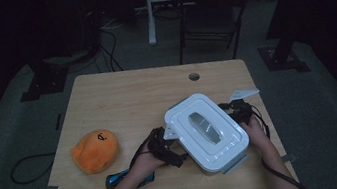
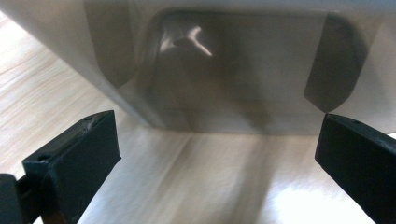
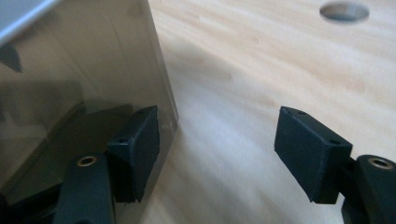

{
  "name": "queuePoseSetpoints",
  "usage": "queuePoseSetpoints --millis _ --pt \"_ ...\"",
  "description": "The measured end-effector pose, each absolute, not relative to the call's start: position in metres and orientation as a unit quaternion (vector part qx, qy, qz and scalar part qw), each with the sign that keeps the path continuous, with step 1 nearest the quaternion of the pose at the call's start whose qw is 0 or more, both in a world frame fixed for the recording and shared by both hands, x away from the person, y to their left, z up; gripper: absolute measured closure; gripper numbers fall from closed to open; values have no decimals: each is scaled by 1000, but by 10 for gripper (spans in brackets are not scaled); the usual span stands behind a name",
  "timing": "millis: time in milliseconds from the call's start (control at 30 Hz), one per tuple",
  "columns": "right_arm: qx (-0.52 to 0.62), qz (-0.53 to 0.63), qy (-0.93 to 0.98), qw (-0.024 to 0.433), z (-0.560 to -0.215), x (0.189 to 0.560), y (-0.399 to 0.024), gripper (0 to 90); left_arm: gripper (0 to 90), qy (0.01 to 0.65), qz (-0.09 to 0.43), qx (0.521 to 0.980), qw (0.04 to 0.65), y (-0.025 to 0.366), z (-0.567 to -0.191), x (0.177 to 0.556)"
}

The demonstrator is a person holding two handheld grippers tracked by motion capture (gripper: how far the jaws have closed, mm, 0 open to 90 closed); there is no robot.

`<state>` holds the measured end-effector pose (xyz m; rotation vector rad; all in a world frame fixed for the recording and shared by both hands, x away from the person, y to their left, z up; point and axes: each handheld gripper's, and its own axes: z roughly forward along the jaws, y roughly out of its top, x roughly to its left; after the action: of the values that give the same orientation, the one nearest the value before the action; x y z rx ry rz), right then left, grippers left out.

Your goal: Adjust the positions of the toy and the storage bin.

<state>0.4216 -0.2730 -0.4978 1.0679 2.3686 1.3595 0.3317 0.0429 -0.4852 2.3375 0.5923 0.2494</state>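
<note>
A: From the high view, where is the white box point(image 1: 207, 132)?

B: On the wooden table point(image 1: 121, 96), toward its near right part, lid on and turned at an angle. The left gripper point(image 1: 172, 147) is against the box's left side and the right gripper point(image 1: 236, 109) is at its right side, each in one of the person's hands. An orange plush toy point(image 1: 95, 151) lies well to the left of the box, and a small blue thing point(image 1: 121, 178) lies to the box's near left, by the left forearm.

A: And the left gripper view?

B: The two black jaws stand wide apart, released, with nothing pressed between them. The box wall point(image 2: 243, 70) rises just ahead of them, smooth and pale, and the table's wood point(image 2: 42, 88) shows to the left of the box.

A: The right gripper view?

B: The box's grey, glossy side point(image 3: 84, 79) is at the left. One jaw sits right beside the box's corner, perhaps touching it, though its reflection makes that hard to judge. The other jaw stands well clear over bare wood, so this gripper is released too. A round hole point(image 3: 344, 11) in the table lies beyond the box, at the far right.
</note>
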Motion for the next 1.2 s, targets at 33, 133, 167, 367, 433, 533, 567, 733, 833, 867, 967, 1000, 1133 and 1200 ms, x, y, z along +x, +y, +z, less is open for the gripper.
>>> queuePoseSetpoints --millis 33,133,167,367,433,533,567,733,833,867,967,1000,1133,1200 --pt "364 463 802 103 -499 420 -276 300 4 225 92 902 355 41 -485 330" --pt "359 464 802 108 -498 415 -281 277 4 218 94 903 359 35 -485 322" --pt "362 466 800 112 -496 413 -284 250 4 222 93 900 365 35 -485 320" --pt "415 474 762 150 -476 405 -313 229 5 242 73 901 354 41 -493 309" --pt "429 480 748 160 -467 399 -322 202 5 242 68 902 351 43 -498 304" --pt "442 481 735 180 -450 388 -330 164 5 235 60 906 347 43 -504 298" --pt "442 484 733 183 -444 384 -331 157 5 233 65 907 344 43 -506 296" --pt "433 489 730 204 -413 363 -323 140 5 222 80 917 323 39 -505 290" --pt "424 472 741 220 -402 353 -311 127 5 224 81 917 319 37 -505 286" --pt "407 478 751 206 -391 340 -298 117 5 224 81 918 318 35 -505 285" --pt "402 488 751 190 -384 328 -287 117 5 225 81 921 308 30 -511 280" --pt "398 492 752 183 -382 324 -283 117 5 226 86 920 309 29 -513 278" --pt "381 491 763 178 -376 305 -264 117 5 226 83 921 305 26 -518 276" --pt "372 492 769 171 -373 298 -256 117 5 227 84 921 305 26 -518 276"
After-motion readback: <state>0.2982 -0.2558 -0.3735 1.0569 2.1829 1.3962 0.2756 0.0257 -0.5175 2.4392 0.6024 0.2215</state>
